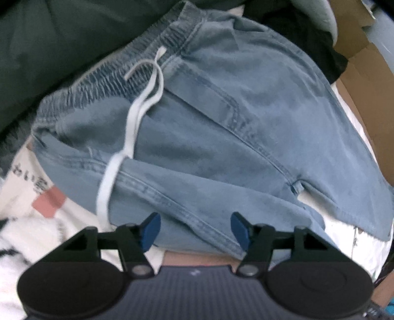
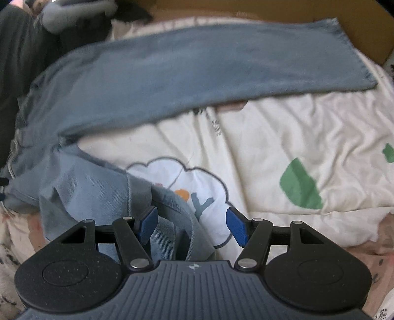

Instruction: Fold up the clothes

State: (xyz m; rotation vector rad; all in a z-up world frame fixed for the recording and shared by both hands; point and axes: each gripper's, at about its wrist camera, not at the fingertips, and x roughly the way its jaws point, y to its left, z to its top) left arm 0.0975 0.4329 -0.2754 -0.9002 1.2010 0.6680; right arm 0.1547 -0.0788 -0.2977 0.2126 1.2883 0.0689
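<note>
Light blue denim trousers (image 1: 221, 128) lie on a bed, with the elastic waistband (image 1: 118, 73) and white drawstring (image 1: 133, 123) toward the upper left of the left wrist view. My left gripper (image 1: 195, 230) hangs over the near hem edge. Its blue pads (image 1: 150, 231) stand apart with denim between them and nothing pinched. In the right wrist view one trouser leg (image 2: 197, 73) stretches flat across the top. The other leg (image 2: 103, 187) lies crumpled at the lower left. My right gripper (image 2: 192, 225) is open over a fold of that leg, which sits by the left pad (image 2: 147, 225).
A white quilt (image 2: 283, 137) printed with a cloud (image 2: 197, 177) and green leaves (image 2: 300, 187) covers the bed. Brown cardboard (image 1: 364, 81) stands at the right of the left wrist view. Dark green cloth (image 1: 54, 44) lies beyond the waistband, and grey garments (image 2: 73, 14) at the far left.
</note>
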